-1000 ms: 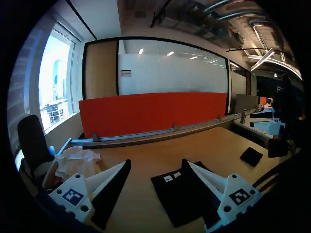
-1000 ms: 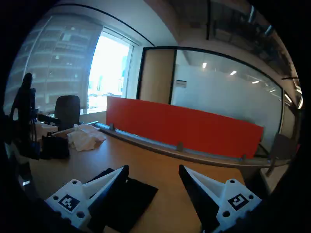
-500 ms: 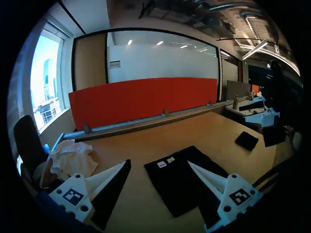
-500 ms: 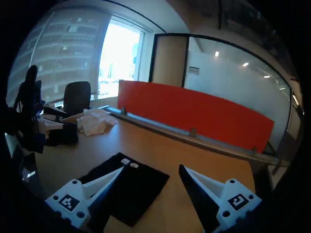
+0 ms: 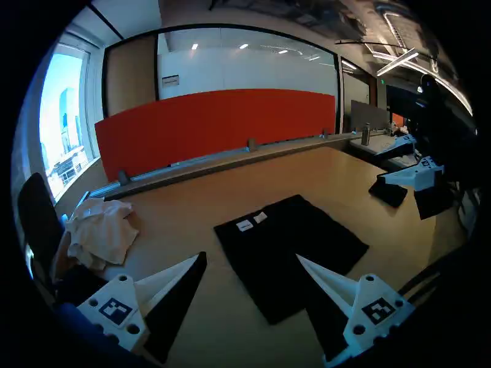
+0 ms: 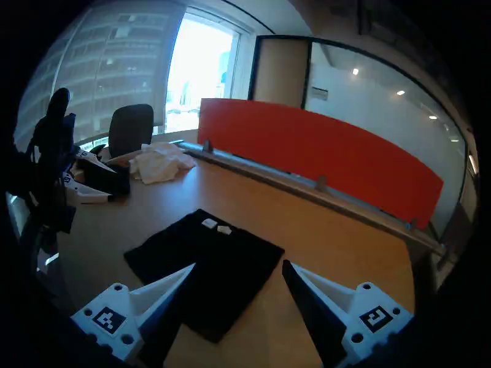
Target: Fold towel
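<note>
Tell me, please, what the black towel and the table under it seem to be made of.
The black towel looks like soft, matte fabric: it lies limp and flat, without shine. The table seems wood or wood-look laminate, smooth, slightly glossy: even tan colour with soft reflections.

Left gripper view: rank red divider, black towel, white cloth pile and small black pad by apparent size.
1. red divider, largest, though it stands farthest back
2. black towel, which lies close to the camera, so its size is flattered
3. white cloth pile
4. small black pad, clearly smallest
</note>
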`<state>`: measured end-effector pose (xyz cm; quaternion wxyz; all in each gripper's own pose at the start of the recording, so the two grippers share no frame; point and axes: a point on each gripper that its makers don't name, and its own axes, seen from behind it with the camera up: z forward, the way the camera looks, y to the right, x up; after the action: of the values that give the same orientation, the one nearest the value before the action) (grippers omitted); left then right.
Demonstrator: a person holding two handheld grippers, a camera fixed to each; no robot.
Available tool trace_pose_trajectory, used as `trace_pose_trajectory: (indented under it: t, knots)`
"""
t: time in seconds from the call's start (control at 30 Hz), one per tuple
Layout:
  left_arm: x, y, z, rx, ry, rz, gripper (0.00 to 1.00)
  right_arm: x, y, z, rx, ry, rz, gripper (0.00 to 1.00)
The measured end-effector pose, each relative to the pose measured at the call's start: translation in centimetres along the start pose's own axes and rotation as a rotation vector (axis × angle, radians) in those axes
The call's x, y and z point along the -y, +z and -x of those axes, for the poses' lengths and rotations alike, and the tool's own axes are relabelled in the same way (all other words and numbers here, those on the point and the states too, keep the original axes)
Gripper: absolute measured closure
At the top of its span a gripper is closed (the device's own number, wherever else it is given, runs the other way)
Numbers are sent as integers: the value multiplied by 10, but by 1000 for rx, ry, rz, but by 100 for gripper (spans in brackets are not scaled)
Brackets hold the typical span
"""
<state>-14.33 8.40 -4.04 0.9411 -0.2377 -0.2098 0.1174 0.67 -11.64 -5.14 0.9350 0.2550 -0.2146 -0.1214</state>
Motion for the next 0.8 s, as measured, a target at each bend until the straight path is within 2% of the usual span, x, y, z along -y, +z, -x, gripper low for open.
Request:
trace_pose_trajectory:
  t: [0.5, 0.8]
  knots:
    - [-21, 35, 83, 173, 45, 67, 3, 22, 25, 81, 134, 15, -55, 1]
    - [-32, 50, 124, 284, 64, 104, 3, 32, 32, 122, 216, 15, -92, 1]
